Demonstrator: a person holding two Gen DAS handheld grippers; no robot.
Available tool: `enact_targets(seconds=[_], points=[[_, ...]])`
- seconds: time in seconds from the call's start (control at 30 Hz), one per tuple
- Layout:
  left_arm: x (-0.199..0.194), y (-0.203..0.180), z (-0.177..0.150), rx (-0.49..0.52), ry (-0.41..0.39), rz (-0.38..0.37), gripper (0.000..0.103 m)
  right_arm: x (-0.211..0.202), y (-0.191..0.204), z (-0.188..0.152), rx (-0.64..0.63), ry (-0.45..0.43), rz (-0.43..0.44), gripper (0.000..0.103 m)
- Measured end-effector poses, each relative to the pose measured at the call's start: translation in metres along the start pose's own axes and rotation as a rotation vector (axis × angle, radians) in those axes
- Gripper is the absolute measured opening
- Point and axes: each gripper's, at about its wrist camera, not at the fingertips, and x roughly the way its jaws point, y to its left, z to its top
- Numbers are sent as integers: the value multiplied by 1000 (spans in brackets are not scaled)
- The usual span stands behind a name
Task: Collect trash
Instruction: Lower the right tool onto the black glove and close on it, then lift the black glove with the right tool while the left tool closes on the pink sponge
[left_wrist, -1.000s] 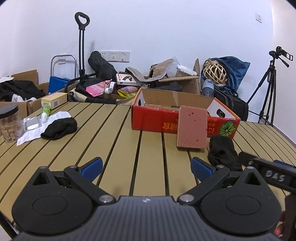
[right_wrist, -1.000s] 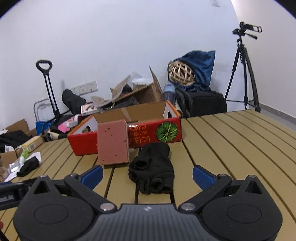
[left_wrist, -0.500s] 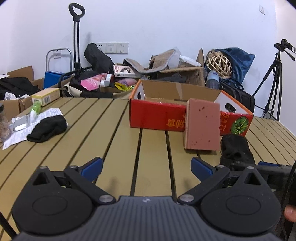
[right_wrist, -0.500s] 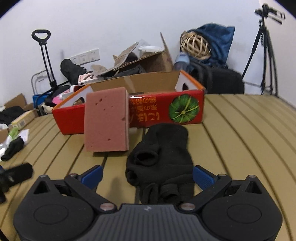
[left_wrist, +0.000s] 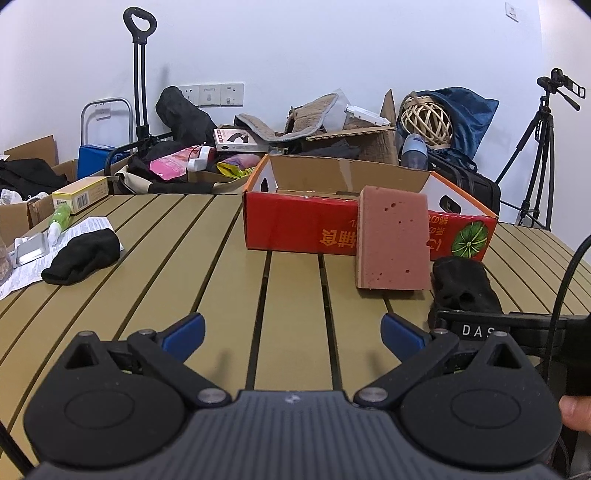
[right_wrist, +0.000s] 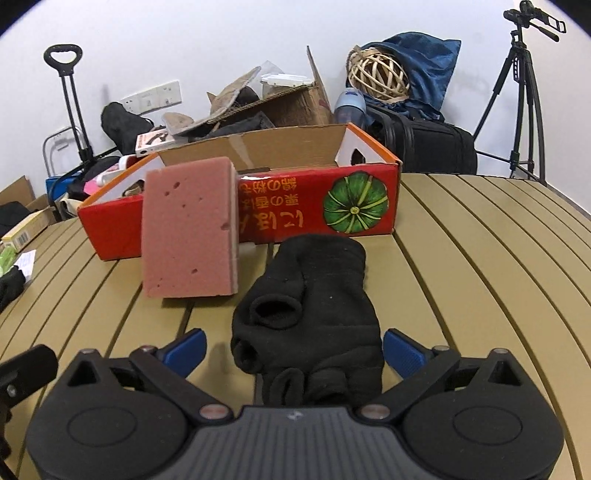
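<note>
Hovering low over the slatted bench (right_wrist: 480, 258), the right hand-held gripper (right_wrist: 293, 349) has its blue-tipped fingers (right_wrist: 186, 349) spread wide on either side of a crumpled black glove (right_wrist: 310, 317), whose near end lies between them; whether the pads touch the fabric cannot be told. The left hand-held gripper (left_wrist: 291, 332) is also spread, level above bare slats, with nothing between its fingers, and the right one's black body crosses its view at the right edge, where a fingertip of the person (left_wrist: 574, 413) shows. Just beyond the glove, a pink sponge block (right_wrist: 190, 230) leans upright against the front wall of an open red cardboard box (right_wrist: 314, 210) printed with a green pumpkin. Far to the left on the bench lie a second black glove (left_wrist: 83, 256), a printed paper sheet (left_wrist: 90, 227), a foil blister pack (left_wrist: 31, 249) and a yellow carton (left_wrist: 81, 194). Behind the bench, clutter is heaped against a white wall: cardboard boxes, a hand trolley (left_wrist: 138, 74), a wicker ball (left_wrist: 426, 120), a black suitcase and a camera tripod (left_wrist: 541, 147).
</note>
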Motion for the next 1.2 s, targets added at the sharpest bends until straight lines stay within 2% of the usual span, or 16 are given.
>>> enact_targets(seconds=[0.1,0.13,0.17,0.23,0.33,0.47,0.83,1.2], points=[[1,0,0,3,3,8,103,-2,0,0,3,-12,-11,81],[1,0,0,3,3,8,103,-3,0,0,0,-15,-10,73],[1,0,-1,4,3,7,103,-3,0,0,-4,-17,-7,59],[1,0,-1,8,1,9,103,-3,0,0,0,-12,12,47],[1,-1,-2,13,-2,11,103,-3,-5,0,31,-17,20,23],[1,-2,-2,15,-3,10,103,-7,-10,-1,52,-41,55,17],[-4,-3,0,0,1,-22,103,-28,-27,2,97,-131,77,15],[-9,-40,3,34,-21,-37,103,-58,-75,10,184,-203,89,15]])
